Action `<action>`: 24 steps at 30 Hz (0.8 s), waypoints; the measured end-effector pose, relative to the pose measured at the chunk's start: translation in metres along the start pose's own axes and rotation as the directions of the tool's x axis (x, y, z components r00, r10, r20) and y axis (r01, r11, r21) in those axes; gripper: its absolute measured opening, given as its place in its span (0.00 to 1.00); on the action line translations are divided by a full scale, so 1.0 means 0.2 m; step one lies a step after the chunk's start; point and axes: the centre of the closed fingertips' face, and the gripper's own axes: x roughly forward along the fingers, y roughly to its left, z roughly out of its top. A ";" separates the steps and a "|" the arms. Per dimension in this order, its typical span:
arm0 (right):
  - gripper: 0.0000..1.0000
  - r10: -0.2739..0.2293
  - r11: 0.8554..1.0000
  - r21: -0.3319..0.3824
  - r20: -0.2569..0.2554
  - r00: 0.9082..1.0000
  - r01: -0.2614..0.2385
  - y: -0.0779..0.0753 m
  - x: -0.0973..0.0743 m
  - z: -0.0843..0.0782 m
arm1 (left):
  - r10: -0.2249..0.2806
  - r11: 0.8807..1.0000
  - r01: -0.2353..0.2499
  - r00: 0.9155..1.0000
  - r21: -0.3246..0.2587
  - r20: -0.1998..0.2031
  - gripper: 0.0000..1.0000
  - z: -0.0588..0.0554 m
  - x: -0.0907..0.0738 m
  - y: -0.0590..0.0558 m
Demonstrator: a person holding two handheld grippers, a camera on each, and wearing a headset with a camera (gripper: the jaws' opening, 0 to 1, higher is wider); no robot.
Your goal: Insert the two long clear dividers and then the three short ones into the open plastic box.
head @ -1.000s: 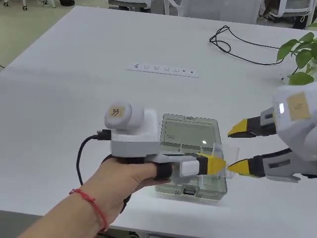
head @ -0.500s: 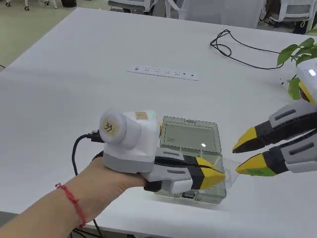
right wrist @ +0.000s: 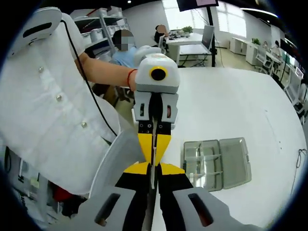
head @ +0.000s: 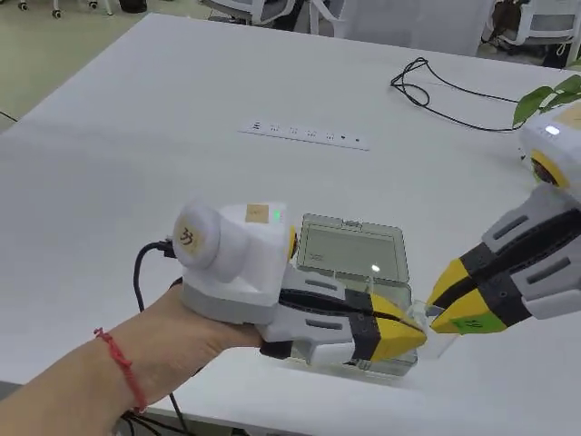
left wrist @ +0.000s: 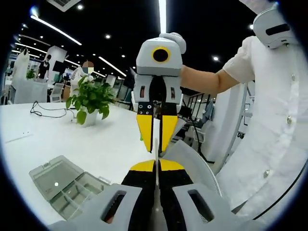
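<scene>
Left claw (head: 413, 325), right claw (head: 438, 307) pinch divider (head: 420, 314) over box (head: 359, 254) front edge.

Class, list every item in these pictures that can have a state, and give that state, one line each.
plastic box: open, lid laid flat back.
fitted dividers: seated in the box base.
clear divider: outside the box, held by both grippers.
left gripper: jaws shut on the clear divider.
right gripper: jaws shut on the clear divider.
</scene>
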 end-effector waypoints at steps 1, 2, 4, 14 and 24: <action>0.06 0.007 1.000 0.004 0.000 1.000 -0.007 0.01 0.00 0.00 | 0.000 1.000 0.000 1.000 0.002 0.001 0.00 0.00 0.00 0.00; 0.05 0.010 1.000 0.006 0.000 1.000 -0.010 0.01 0.00 0.00 | 0.000 1.000 0.000 1.000 0.006 0.002 0.00 0.00 0.00 0.00; 0.04 0.014 1.000 0.011 -0.002 1.000 -0.014 0.01 0.01 -0.01 | -0.002 1.000 0.002 1.000 0.016 0.000 0.00 0.00 0.00 -0.01; 0.03 0.012 1.000 0.003 -0.004 1.000 -0.012 0.03 0.02 -0.01 | 0.006 1.000 -0.006 1.000 0.028 -0.004 0.00 -0.01 0.00 -0.02; 0.03 0.001 1.000 -0.003 -0.004 1.000 -0.001 0.01 0.03 -0.01 | 0.018 1.000 -0.018 1.000 0.022 -0.004 0.00 -0.02 -0.01 -0.01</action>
